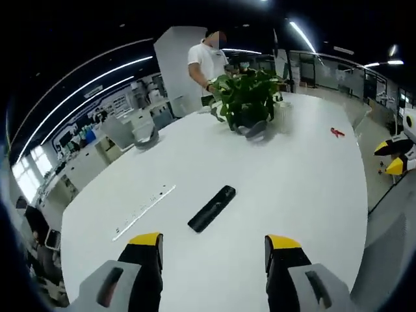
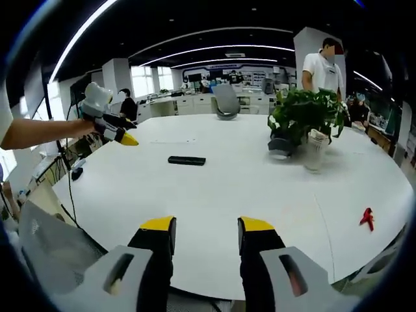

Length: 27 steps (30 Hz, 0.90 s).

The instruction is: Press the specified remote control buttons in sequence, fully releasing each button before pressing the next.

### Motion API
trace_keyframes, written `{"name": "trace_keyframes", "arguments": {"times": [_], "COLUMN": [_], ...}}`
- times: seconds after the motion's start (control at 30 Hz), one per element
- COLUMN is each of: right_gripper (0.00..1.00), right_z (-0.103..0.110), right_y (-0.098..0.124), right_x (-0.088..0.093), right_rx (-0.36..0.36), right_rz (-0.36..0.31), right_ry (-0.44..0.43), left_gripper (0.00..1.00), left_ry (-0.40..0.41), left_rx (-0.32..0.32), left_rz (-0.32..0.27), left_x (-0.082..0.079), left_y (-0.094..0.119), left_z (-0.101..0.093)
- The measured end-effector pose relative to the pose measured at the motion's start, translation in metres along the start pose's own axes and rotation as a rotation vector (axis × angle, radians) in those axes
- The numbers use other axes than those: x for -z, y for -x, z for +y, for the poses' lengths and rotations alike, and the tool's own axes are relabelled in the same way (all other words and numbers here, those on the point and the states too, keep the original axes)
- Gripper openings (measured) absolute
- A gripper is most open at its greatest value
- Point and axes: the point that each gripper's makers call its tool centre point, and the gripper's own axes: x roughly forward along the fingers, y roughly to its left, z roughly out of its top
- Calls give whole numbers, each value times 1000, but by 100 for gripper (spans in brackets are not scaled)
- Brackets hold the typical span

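nearest in the left gripper view, the left gripper hangs above the near part of a large white table, its two yellow-tipped jaws spread wide with nothing between them. just beyond the jaws the black remote control lies flat on the tabletop at a slant, apart from both tips. to its left lies a long pale strip, too blurred to name. farther along the table stands a green potted plant, and to the right of it a small red object rests near the table's edge. a person in a white shirt stands behind the plant. at the far right edge the right gripper shows as yellow tips off the table's side. in the right gripper view, the right gripper's jaws are likewise parted and empty over the table's near edge, with the remote lying well beyond them and the left gripper held in a hand at the far left.
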Motion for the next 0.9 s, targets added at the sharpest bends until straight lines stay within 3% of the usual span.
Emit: {"name": "trace_keyframes", "arguments": {"times": [0.07,0.43,0.53,0.9], "right_gripper": [36,25,24,22], "right_z": [-1,-3,-4,-1], "right_y": [0,1,1,-2], "right_x": [1,2,3,7], "right_rx": [5,16,19,10], "right_rz": [7,19,20,53], "right_ry": [2,-17,-17,-5], "left_gripper": [66,61,57,50], "left_ry": [-8,-122,-119,-249], "left_rx": [20,89,110,195], "left_rz": [39,129,156,280], "left_x": [4,0,1,6], "left_y": [-11,-58,-71,-115], "left_z": [2,15,17,23]}}
